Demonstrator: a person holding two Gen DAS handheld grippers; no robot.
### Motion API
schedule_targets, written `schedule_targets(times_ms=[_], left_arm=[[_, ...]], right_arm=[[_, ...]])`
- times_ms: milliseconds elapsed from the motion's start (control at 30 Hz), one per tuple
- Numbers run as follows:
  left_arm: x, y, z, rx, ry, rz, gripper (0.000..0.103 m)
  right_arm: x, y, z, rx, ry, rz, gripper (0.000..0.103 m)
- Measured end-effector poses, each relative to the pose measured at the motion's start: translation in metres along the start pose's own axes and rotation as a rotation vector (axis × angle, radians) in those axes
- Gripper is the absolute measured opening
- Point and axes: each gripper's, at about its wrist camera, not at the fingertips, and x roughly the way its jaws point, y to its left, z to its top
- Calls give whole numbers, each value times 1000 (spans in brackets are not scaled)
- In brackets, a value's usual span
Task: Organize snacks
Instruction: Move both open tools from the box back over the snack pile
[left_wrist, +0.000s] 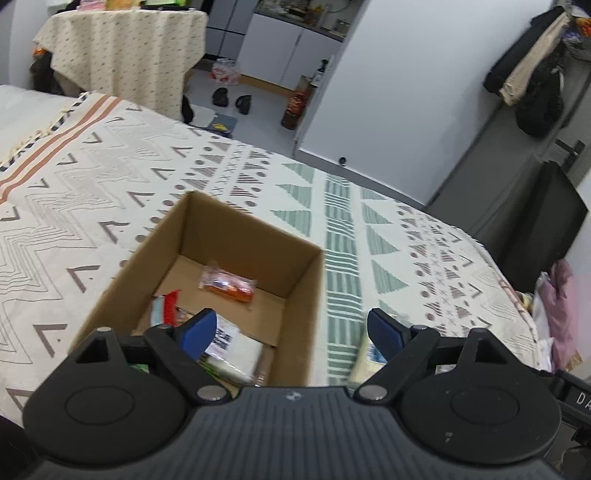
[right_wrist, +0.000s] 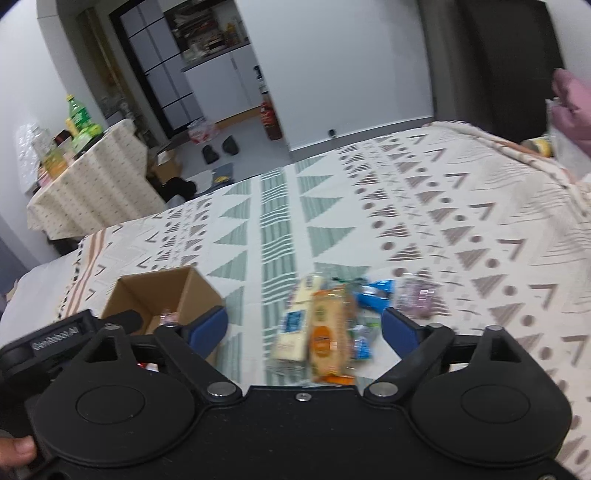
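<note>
Patterned cloth (right_wrist: 424, 206) covers the broad surface, with a kitchen nook and a draped side table behind. On it sits an open cardboard box (left_wrist: 236, 236), and just beside it, to its right, a loose heap of snack packets (right_wrist: 325, 328).

Both tools are empty. The left gripper (left_wrist: 291, 328) hangs over the near edge of the box with its fingers spread wide; the right gripper (right_wrist: 304, 332) hovers over the heap, fingers likewise spread, straddling an orange-labelled packet (right_wrist: 327, 332).

My worry is that heap. The packets overlap, so closing on the orange one could well catch the pale yellow packet (right_wrist: 295, 325) beside it, or drag the blue wrapper (right_wrist: 373, 295) along. Crinkly film may also slip from the pads on the way across.

Inside the box lie an orange sweet in clear wrap (left_wrist: 227, 282), a white packet (left_wrist: 236, 347) and a red-and-blue striped one (left_wrist: 166, 308), with bare floor left. The two tools are close together, so they may bump.
</note>
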Motion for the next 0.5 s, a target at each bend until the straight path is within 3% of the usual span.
schedule_targets(times_ms=[167,500], left_arm=[[-10,-25,-8,75,-9,-34,94],[-7,-63,-22,151,26,-60,95]], right_arm=[[-17,-25,-1,10,-34,-46,103],[-37,-67,2,39,-60,-66,103]])
